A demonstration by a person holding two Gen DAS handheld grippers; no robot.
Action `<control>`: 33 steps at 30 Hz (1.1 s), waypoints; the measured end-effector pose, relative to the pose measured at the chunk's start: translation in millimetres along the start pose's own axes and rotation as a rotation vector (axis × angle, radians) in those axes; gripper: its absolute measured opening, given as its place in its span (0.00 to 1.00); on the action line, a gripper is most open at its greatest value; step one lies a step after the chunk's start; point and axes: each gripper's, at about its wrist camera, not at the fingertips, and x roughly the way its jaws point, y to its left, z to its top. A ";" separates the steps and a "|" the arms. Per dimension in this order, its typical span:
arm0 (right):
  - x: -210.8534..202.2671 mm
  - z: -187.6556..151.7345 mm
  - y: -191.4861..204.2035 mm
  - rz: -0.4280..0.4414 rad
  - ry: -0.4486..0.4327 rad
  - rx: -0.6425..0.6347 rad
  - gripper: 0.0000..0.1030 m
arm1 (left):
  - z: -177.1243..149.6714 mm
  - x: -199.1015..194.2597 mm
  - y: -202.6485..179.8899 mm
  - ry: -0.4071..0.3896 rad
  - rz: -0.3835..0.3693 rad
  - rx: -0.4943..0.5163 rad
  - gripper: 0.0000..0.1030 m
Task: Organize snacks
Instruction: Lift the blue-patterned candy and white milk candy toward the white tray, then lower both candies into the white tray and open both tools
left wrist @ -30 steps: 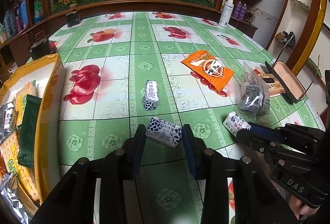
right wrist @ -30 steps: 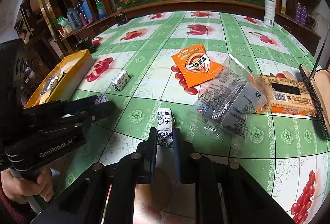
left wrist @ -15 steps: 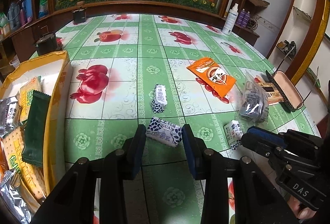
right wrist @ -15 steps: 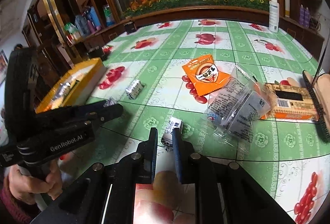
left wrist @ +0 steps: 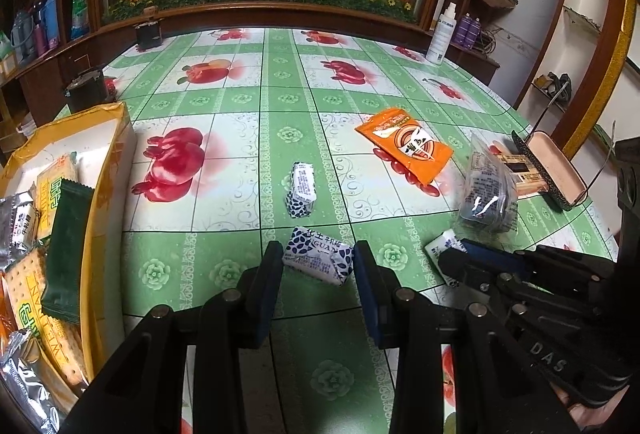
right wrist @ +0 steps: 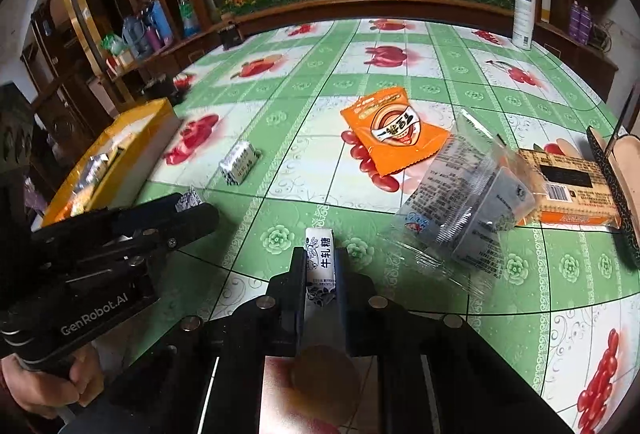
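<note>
Snacks are partly sorted: the yellow box (left wrist: 108, 162) at the left edge of the worktop (left wrist: 280, 90) already holds cracker packs, a dark green wrapper and silver sachets, while several items lie loose on the green fruit-print cloth. Loose are one blue-and-white wrapped candy (left wrist: 302, 188) mid-worktop, an orange packet (left wrist: 404, 144) farther right, a clear plastic bag (right wrist: 460, 202) and a biscuit pack (right wrist: 568, 190) near the right edge.

The left gripper (left wrist: 316, 274) has its fingers spread on either side of a second wrapped candy (left wrist: 318, 260); whether the pads touch it is hard to tell, as a gap seems to show on the left side. The right gripper (right wrist: 320, 270) has its fingers pressed against a nougat candy (right wrist: 320, 262), pinching it by its near end; it looks lifted just off the cloth, though that is a judgement.

So both candies are likely bound for the box, with four loose items left after them.

The left wrist view shows the box's contents plainly. The right wrist view sees only the box's far side, but shows the biscuit pack's barcode and the person's left hand (right wrist: 52, 382) on the handle.
</note>
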 end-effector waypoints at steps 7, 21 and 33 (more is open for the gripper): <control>-11.2 5.0 8.6 0.073 -0.049 0.023 0.14 | 2.0 -4.5 1.7 -0.012 -0.012 -0.020 0.34; -12.7 19.9 56.2 0.191 -0.063 0.020 0.15 | 12.3 -50.4 31.6 -0.097 -0.039 -0.106 0.34; -5.8 25.4 135.5 0.316 -0.043 -0.083 0.15 | 5.2 -108.7 112.1 -0.188 0.048 -0.231 0.34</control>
